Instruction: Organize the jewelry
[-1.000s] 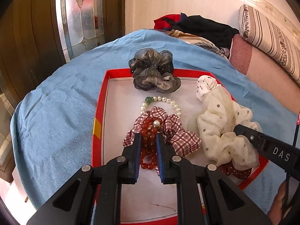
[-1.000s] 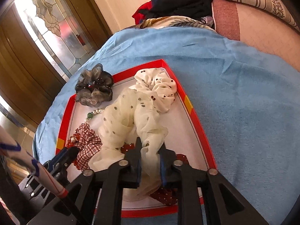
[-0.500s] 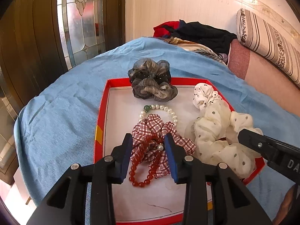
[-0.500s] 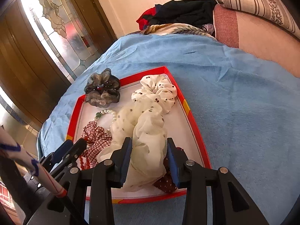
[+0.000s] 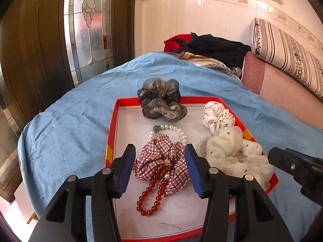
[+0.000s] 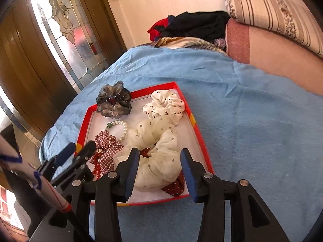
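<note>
Jewelry and hair ties are kept in a flat red tray with a white floor [image 5: 112,133], set on a blue blanket [image 5: 66,125].

Both black grippers with blue pads are held wide open, and nothing is gripped. The left gripper [image 5: 159,162] is held over a red-and-white checked scrunchie [image 5: 161,161], with a red bead bracelet [image 5: 150,198] lying on it and a white pearl bracelet [image 5: 177,130] just behind. The right gripper [image 6: 160,166] is held over a cream dotted scrunchie [image 6: 159,141]. A grey scrunchie [image 5: 160,98] is seen at the far edge.
</note>
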### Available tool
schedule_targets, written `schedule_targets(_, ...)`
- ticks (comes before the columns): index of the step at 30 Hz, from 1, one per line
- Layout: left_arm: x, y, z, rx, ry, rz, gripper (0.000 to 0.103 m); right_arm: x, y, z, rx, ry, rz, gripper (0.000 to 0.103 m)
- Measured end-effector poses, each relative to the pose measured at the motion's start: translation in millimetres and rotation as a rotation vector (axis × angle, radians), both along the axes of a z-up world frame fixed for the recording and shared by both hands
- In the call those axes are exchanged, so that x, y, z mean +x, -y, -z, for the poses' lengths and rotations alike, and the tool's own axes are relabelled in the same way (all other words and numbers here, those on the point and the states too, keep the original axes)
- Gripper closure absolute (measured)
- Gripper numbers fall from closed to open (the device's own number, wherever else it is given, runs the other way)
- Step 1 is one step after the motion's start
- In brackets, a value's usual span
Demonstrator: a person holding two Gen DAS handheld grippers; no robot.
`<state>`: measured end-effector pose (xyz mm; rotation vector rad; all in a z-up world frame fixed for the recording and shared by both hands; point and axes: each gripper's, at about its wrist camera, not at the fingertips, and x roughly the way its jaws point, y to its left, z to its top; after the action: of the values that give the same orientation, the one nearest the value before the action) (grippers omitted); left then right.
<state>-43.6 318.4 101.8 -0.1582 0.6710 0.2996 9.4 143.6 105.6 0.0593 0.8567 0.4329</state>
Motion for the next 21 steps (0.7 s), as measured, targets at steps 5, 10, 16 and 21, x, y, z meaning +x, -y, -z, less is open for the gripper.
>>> schedule_targets(5, -4, 3, -5, 0.021, 0.038, 0.000, 0.047, -14, 3, -5, -0.042, 0.037, 0.009, 0.051)
schedule_targets(10, -9, 4, -11, 0.035, 0.090, -0.015, 0.036, -22, 8, -9, -0.061, 0.053, 0.011, 0.051)
schedule_targets(16, -14, 6, -6, 0.051, 0.073, -0.039, 0.024, -36, 14, -16, -0.101, 0.094, 0.020, 0.039)
schedule_targets(21, -19, 14, 5, 0.070, 0.025, -0.035, 0.013, -47, 18, -18, -0.137, 0.116, 0.033, 0.037)
